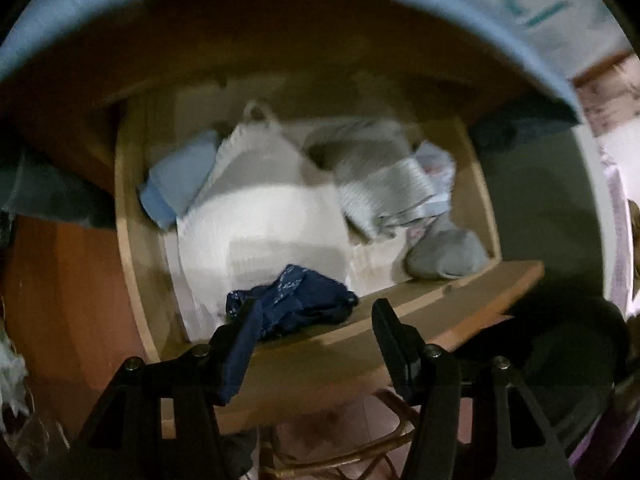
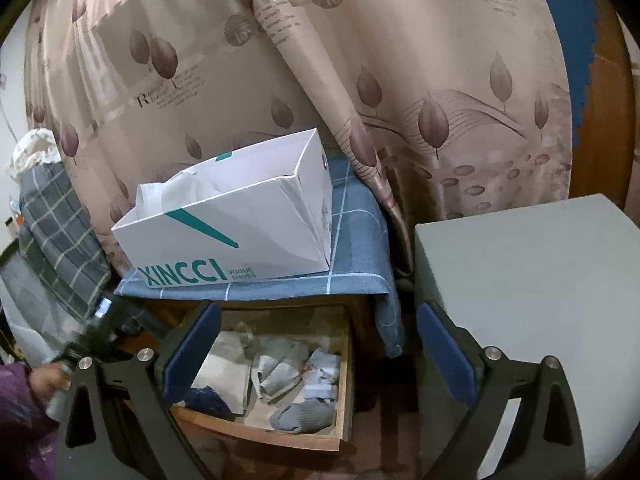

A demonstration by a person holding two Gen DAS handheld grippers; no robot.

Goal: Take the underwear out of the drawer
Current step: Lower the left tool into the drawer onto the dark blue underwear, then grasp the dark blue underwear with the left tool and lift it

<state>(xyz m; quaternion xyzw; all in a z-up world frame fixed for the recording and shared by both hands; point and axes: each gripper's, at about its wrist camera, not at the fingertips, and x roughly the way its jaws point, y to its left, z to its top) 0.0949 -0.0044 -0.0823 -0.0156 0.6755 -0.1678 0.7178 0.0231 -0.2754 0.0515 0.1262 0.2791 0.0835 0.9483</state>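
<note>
A big leaf-patterned curtain point(image 2: 400, 80) fills the back of the right wrist view, hanging behind everything. To the right stands a plain grey box-like surface point(image 2: 532, 272), pale and flat-topped. Left of it, a blue checked cloth point(image 2: 356, 256) covers the top of the wooden cabinet, and on that cloth sits a white shoe box point(image 2: 240, 232) with teal lettering, open at the top, white paper showing inside.

Below the cloth, the wooden drawer point(image 2: 344, 392) is pulled out, and it is full: a white folded cloth point(image 1: 264, 220) across the middle, a light blue folded piece point(image 1: 176, 176) at its left in the left wrist view, a grey striped garment point(image 1: 384, 188) to the right, and a grey sock point(image 1: 448, 256) near the front right corner.

And there is the dark blue underwear point(image 1: 296, 300), bunched up at the drawer's front edge, lying partly on the white cloth and against the front wall.

The left gripper point(image 1: 316, 320) points down over that front edge, jaws apart, its left finger just beside the underwear; blur hides whether it touches. Nothing is clamped.

The right gripper point(image 2: 320, 344) hangs above the drawer, jaws released and spread wide, nothing between them but the view of the drawer below. At the lower left of that view, a hand point(image 2: 48, 380) with a purple sleeve point(image 2: 24, 420) holds the other tool.
</note>
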